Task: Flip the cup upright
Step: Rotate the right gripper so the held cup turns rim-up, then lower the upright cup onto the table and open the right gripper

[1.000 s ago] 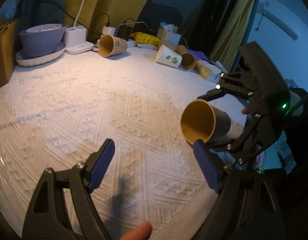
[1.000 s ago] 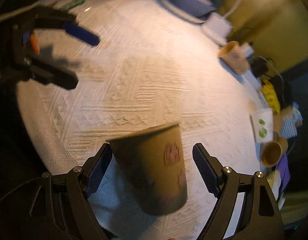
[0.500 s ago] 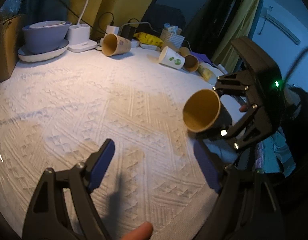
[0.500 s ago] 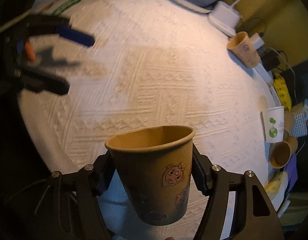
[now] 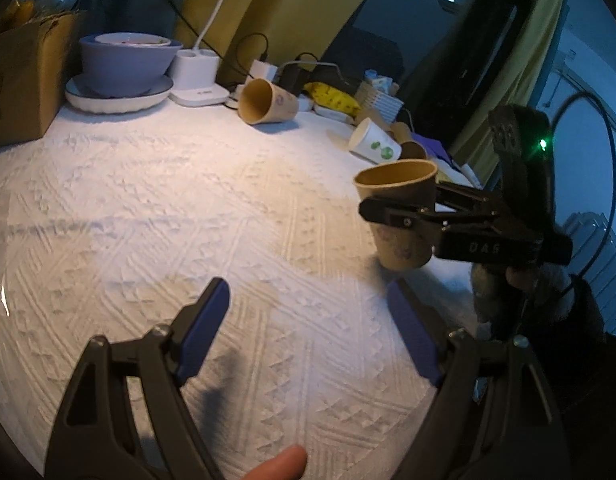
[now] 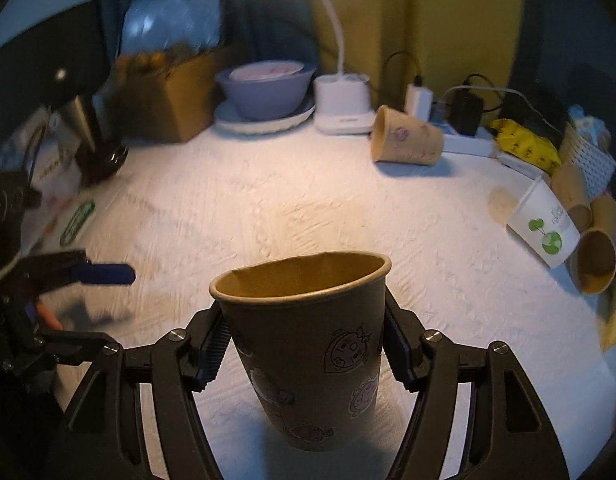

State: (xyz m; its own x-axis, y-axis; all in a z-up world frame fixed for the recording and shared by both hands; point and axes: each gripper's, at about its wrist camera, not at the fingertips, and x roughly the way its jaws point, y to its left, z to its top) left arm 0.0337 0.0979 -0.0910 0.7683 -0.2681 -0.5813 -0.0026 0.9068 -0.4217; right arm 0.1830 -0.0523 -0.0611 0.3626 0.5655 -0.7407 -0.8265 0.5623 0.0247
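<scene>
Upright, mouth up, the brown paper cup [image 6: 308, 344] sits clamped between the right gripper [image 6: 304, 354] fingers near the worktop [image 5: 148, 208] front right edge. Left gripper [image 5: 308, 332] fingers spread wide, holding nothing.

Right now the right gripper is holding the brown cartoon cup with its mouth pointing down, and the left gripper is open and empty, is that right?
Not quite. The brown cartoon cup is mouth up, rim on top, as the right wrist view shows. The rest holds: the right gripper is clamped on its sides, and the left gripper is open and empty.
</scene>
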